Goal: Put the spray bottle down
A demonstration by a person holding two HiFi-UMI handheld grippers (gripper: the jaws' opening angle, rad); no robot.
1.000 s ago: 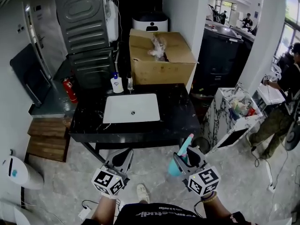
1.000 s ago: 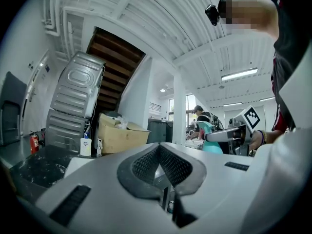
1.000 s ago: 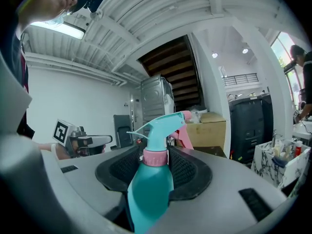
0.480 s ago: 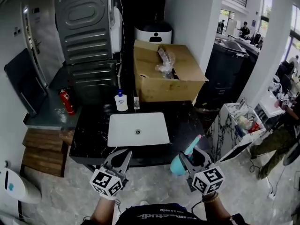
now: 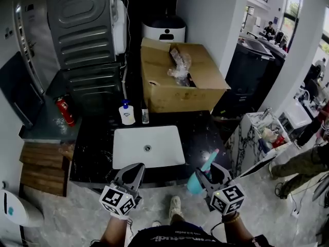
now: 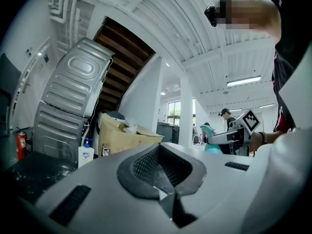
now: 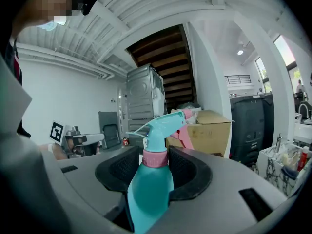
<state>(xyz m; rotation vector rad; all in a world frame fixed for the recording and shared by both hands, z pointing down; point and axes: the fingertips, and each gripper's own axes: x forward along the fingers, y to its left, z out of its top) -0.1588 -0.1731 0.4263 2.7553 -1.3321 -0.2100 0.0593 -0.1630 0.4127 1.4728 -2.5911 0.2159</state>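
Observation:
A teal spray bottle (image 5: 194, 184) with a pink collar and nozzle tip stands upright between the fingers of my right gripper (image 5: 208, 170), which is shut on its body. In the right gripper view the bottle (image 7: 148, 194) fills the space in my right gripper (image 7: 155, 152). It hangs at the front right edge of the black counter (image 5: 97, 161). My left gripper (image 5: 134, 168) hovers at the counter's front edge by the white sink (image 5: 147, 147). The left gripper view shows my left gripper (image 6: 158, 147) with tips together and nothing in it.
A soap pump bottle (image 5: 126, 113) and a small glass stand behind the sink. An open cardboard box (image 5: 180, 81) sits at the counter's back. A red fire extinguisher (image 5: 64, 111) lies at the left, a cluttered marble stand (image 5: 262, 133) at the right. People stand further right.
Both grippers have moved forward together toward the counter; they were over the floor and now reach its front edge. The bottle stays held upright in the right one.

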